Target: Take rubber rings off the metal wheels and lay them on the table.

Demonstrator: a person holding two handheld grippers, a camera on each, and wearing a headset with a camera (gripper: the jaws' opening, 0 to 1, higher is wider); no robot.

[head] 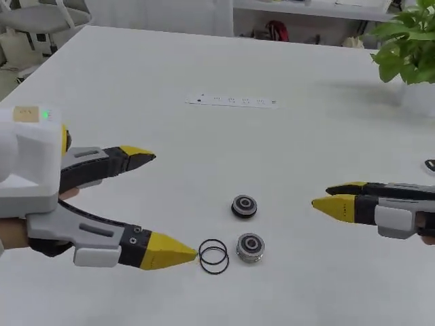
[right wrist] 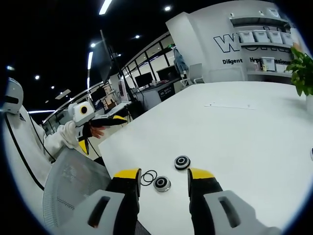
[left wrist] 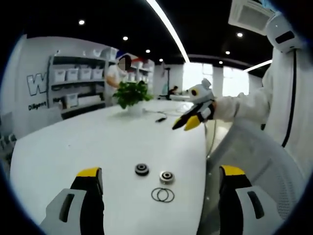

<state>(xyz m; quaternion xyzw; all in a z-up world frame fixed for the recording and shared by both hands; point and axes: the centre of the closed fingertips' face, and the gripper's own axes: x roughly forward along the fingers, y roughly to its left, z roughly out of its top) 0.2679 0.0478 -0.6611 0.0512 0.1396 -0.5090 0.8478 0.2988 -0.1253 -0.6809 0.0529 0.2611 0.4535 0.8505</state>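
Observation:
Two small metal wheels lie near the table's front middle. The far wheel [head: 244, 206] [left wrist: 142, 169] [right wrist: 182, 162] looks dark around its rim. The near wheel [head: 251, 246] [left wrist: 167, 176] [right wrist: 162, 183] shows bare metal. Two thin black rubber rings [head: 213, 255] [left wrist: 162, 194] [right wrist: 148, 176] lie overlapping on the table beside the near wheel. My left gripper [head: 163, 205] [left wrist: 161, 171] [right wrist: 100, 131] is wide open and empty, its near tip close to the rings. My right gripper [head: 332, 195] [left wrist: 188, 122] [right wrist: 164, 173] hovers open and empty, right of the wheels.
A white power strip [head: 234, 101] lies flat further back on the table [head: 136, 88]. A potted plant [head: 408, 41] [left wrist: 129, 93] stands at the back right corner. A small dark object [head: 430, 164] sits at the right edge. A chair [head: 41, 20] stands beyond the far left corner.

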